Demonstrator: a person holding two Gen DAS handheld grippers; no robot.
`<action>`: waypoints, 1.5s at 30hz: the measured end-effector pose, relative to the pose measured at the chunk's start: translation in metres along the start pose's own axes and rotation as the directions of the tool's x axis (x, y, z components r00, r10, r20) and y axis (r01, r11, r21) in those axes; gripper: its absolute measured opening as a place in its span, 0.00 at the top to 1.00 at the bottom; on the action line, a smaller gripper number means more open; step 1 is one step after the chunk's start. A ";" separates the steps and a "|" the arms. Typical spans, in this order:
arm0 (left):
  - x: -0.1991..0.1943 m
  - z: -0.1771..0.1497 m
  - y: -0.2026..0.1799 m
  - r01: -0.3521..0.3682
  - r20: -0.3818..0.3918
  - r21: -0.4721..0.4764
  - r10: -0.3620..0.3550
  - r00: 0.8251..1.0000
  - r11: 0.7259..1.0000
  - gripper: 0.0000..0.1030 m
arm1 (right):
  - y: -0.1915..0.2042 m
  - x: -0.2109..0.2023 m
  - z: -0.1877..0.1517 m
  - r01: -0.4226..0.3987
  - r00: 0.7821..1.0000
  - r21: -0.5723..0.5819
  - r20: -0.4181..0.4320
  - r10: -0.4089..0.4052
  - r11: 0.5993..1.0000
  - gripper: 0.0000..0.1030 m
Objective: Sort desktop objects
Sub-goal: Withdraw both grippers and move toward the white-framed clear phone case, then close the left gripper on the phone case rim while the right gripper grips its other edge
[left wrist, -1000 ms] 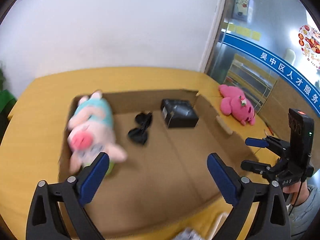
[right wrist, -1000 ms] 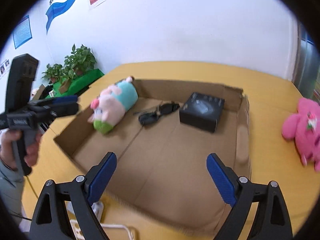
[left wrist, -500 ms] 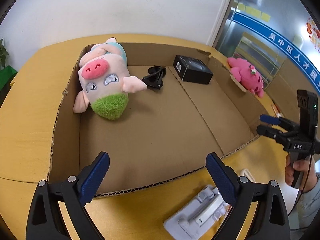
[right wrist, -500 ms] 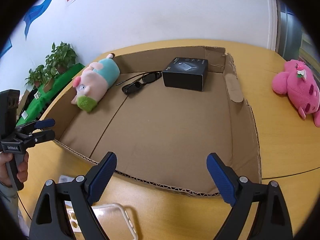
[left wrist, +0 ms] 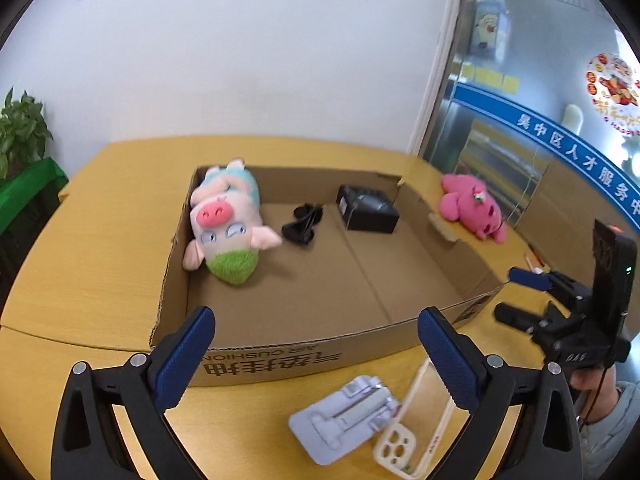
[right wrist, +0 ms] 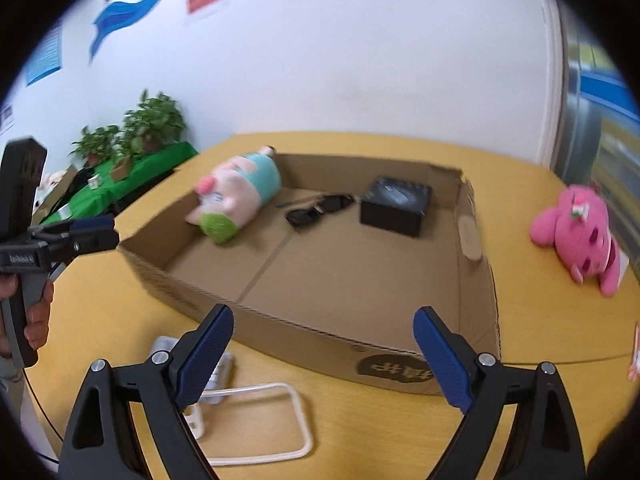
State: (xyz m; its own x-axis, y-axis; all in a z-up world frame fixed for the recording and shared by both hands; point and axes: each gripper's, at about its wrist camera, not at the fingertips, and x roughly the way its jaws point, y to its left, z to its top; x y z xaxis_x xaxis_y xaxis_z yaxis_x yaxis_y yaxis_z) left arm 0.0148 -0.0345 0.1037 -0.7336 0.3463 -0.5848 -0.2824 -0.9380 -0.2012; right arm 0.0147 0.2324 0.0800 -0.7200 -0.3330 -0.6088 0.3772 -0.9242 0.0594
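Observation:
A shallow cardboard box [left wrist: 304, 356] [right wrist: 476, 280] lies on the yellow table. In it lie a pig plush [left wrist: 226, 220] [right wrist: 236, 196], black sunglasses [left wrist: 304, 224] [right wrist: 320, 208] and a black box [left wrist: 368, 208] [right wrist: 396, 204]. A pink plush [left wrist: 472, 208] [right wrist: 580, 232] lies on the table right of the box. A clear phone case [left wrist: 416, 428] [right wrist: 260, 424] and a pale grey holder [left wrist: 344, 416] [right wrist: 218, 368] lie in front of the box. My left gripper [left wrist: 316, 364] and right gripper [right wrist: 324, 356] are open and empty, held above these.
Potted plants on a green cloth [right wrist: 132, 148] stand left of the table. A white wall is behind and a glass door [left wrist: 540, 100] at right. A pen [left wrist: 534, 260] lies near the table's right edge.
Both grippers have pulled back from over the box toward its front side. The phone case and grey holder have come into view under them. The pig plush lies in the box, released.

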 end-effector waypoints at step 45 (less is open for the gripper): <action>0.043 -0.150 -0.009 0.058 -0.312 -0.284 -0.149 0.938 0.957 0.44 | 0.038 0.044 -0.114 -0.172 0.949 0.143 -0.242 0.202 0.975 0.63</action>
State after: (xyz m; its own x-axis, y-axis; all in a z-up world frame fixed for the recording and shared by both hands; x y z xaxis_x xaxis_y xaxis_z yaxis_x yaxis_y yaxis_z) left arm 0.0780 -0.0137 -0.0373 -0.4536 0.4593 -0.7638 -0.1376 -0.8828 -0.4492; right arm 0.0640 0.2040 -0.0343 -0.4660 -0.4579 -0.7571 0.4082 -0.8704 0.2751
